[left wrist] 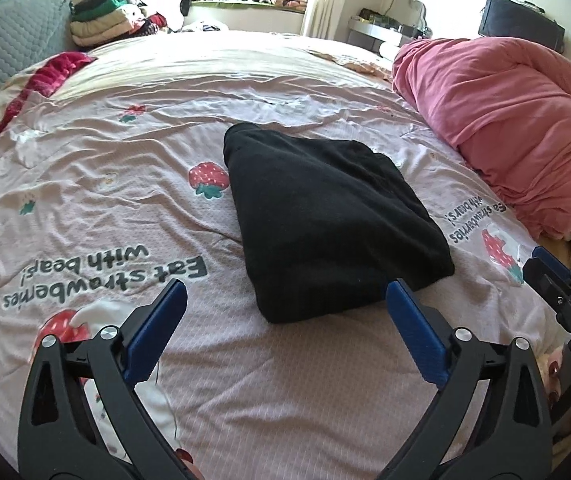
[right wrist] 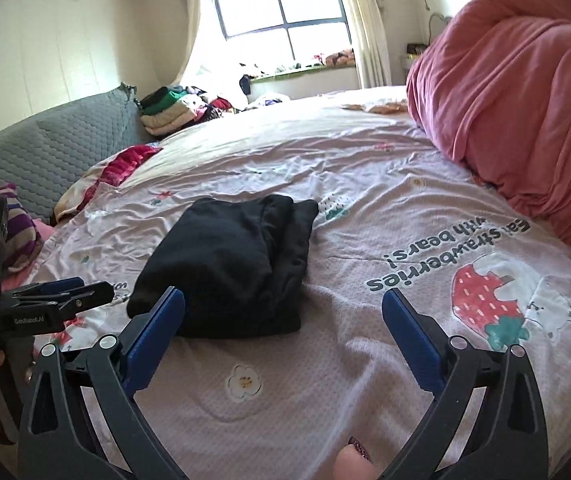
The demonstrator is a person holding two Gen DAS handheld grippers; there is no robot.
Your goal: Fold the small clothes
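Both grippers, left gripper (left wrist: 285, 296) and right gripper (right wrist: 283, 304), have black arms, blue pads, silver screws; dark red nail polish.

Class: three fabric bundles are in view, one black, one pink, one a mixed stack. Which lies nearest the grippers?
The folded black garment, lying just beyond both open grippers. The pink bundle sits off to the right; the stacked clothes are far back.

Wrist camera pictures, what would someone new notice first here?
A folded black garment lies in the middle of the pink strawberry-print bedsheet, dark against it. Both the left gripper and the right gripper stand open just short of it, holding nothing. A heaped pink quilt fills the bed's right side.
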